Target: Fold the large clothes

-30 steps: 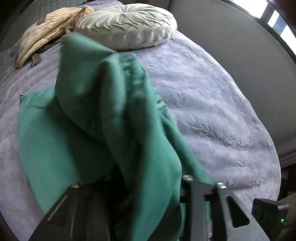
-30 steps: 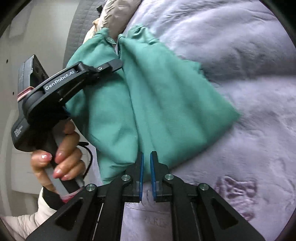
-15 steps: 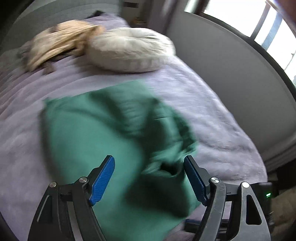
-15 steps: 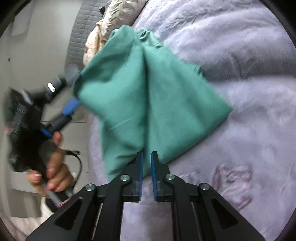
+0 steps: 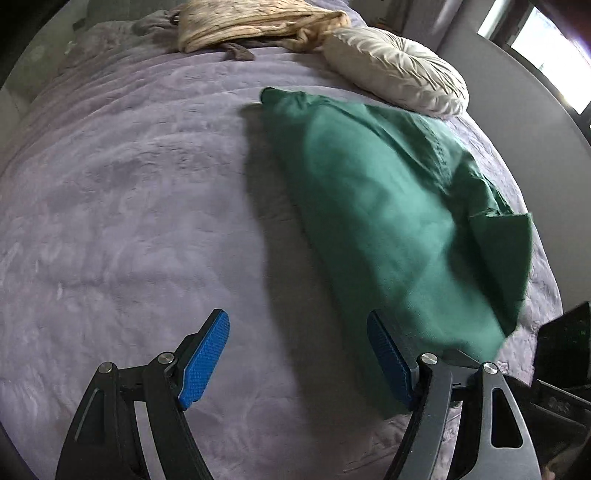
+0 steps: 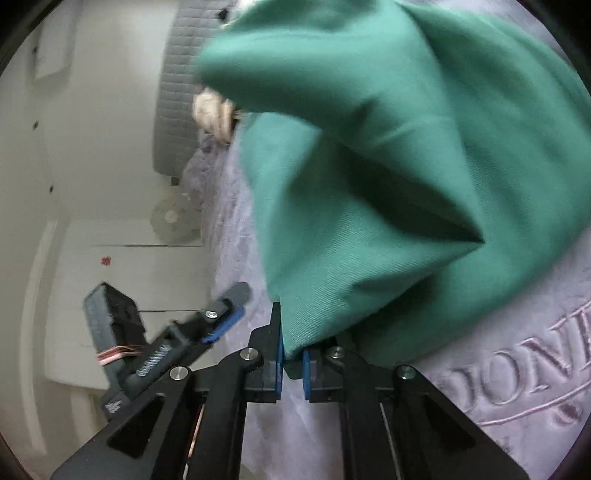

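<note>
A large green garment lies bunched on the lilac bedspread, right of centre in the left wrist view. My left gripper is open over bare bedspread, with nothing between its blue pads; the garment's near edge lies just behind its right finger. In the right wrist view the green garment hangs raised and fills the upper right. My right gripper has its jaws closing on a corner of that cloth, which sits pinched between the pads. One finger of the left gripper shows at lower left.
A round cream pillow and a beige throw lie at the bed's far end. A grey wall runs along the right side. A quilted grey headboard and white cupboards stand beyond the bed edge.
My left gripper opened, let go of the green cloth and swung left onto bare bedspread. The cloth dropped onto the bed. My right gripper kept its corner and moved in closer.
</note>
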### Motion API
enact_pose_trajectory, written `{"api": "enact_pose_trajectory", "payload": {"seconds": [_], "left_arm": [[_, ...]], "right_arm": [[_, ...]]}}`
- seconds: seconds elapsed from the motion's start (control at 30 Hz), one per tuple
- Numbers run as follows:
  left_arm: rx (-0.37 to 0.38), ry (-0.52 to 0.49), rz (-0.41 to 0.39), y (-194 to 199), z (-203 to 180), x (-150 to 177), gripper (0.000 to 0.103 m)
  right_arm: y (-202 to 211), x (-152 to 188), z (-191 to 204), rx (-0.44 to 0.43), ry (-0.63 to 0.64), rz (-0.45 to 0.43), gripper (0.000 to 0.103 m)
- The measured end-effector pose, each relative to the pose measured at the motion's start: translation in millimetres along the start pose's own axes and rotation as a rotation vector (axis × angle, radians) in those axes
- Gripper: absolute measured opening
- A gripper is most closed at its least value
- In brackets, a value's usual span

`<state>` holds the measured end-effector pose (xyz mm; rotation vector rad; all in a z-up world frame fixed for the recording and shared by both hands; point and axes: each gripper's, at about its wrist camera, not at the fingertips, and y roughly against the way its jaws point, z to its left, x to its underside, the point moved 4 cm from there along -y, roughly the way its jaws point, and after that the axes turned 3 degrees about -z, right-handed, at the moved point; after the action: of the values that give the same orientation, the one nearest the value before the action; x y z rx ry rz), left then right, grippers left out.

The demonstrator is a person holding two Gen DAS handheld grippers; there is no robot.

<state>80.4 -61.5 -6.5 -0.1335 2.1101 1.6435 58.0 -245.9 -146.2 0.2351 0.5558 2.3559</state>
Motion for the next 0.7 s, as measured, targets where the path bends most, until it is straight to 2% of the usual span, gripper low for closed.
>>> {"api": "enact_pose_trajectory", "payload": {"seconds": [0.07, 0.23, 0.3, 0.33, 0.37, 0.4, 0.43, 0.47, 0.5, 0.6, 0.7], "left_arm": [[0.0, 0.01, 0.005, -2.8, 5.2, 3.2, 0.078], [-0.002, 0.031, 0.054, -28.4, -1.2, 13.2, 0.078], [0.013, 0.05, 0.021, -29.0, -2.7, 15.9, 0.078], [0.022, 0.06, 0.014, -28.3, -2.3, 16.4, 0.082], [0.021, 0.071, 0.016, -28.0, -0.9, 16.7, 0.085], [0.021, 0.075, 0.018, -27.9, -0.4, 16.9, 0.085], [0.024, 0.077, 0.021, -27.6, 0.0, 17.2, 0.085], [0.026, 0.078, 0.019, -26.8, 0.6, 16.5, 0.085], [0.024, 0.077, 0.014, -25.6, 0.9, 15.7, 0.085], [0.021, 0.066, 0.007, -23.7, -3.1, 16.7, 0.085], [0.014, 0.062, 0.004, -26.0, -8.9, 19.0, 0.085]], "right_arm": [[0.5, 13.4, 3.9, 0.012, 0.015, 0.012, 0.008], [-21.8, 39.0, -20.7, 0.049, -0.045, 0.095, 0.007], [-19.3, 36.5, -14.3, 0.078, -0.007, 0.128, 0.007], [-12.8, 37.2, -8.2, 0.109, 0.034, 0.144, 0.01], [-6.4, 35.1, -3.2, 0.14, 0.073, 0.159, 0.015], [5.8, 31.4, 3.2, 0.193, 0.126, 0.162, 0.027], [16.8, 26.4, 7.7, 0.229, 0.165, 0.141, 0.048], [34.8, 18.6, 14.2, 0.279, 0.222, 0.091, 0.061], [48.2, 10.1, 24.6, 0.32, 0.271, 0.04, 0.08], [75.4, -14.7, 42.7, 0.468, 0.416, -0.09, 0.081], [53.3, -40.8, 47.7, 0.571, 0.509, -0.096, 0.081]]}}
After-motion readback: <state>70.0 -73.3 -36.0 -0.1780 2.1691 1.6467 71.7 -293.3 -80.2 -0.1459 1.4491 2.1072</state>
